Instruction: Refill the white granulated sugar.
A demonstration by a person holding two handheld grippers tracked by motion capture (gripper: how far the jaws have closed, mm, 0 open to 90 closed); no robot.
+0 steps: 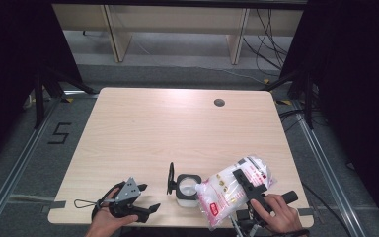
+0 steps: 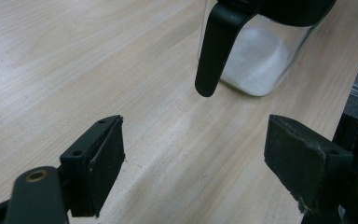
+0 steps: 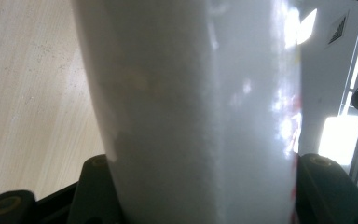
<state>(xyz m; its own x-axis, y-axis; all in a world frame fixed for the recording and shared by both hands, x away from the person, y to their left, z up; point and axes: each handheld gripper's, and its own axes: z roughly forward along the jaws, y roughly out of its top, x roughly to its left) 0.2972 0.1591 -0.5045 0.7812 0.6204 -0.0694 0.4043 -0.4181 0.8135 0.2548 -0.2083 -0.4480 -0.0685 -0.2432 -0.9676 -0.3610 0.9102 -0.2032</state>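
Pouring from bag (image 1: 229, 190), near bench front edge, tilted over open jar (image 1: 187, 190): right hand-held gripper (image 1: 246, 185) grasping bag mid-body; left hand-held gripper (image 2: 193, 158) released. Bag soft, slippery, shifting; you grip high, firmly.

Bare wooden table (image 1: 177, 128) stretches open across its far and middle parts; near the front edge, a glass jar (image 1: 187, 190) with its raised black lid (image 1: 170, 178) stands touching a tilted plastic bag (image 1: 232, 190), blocking passage there.

Even overhead light, glare, soft close-ups
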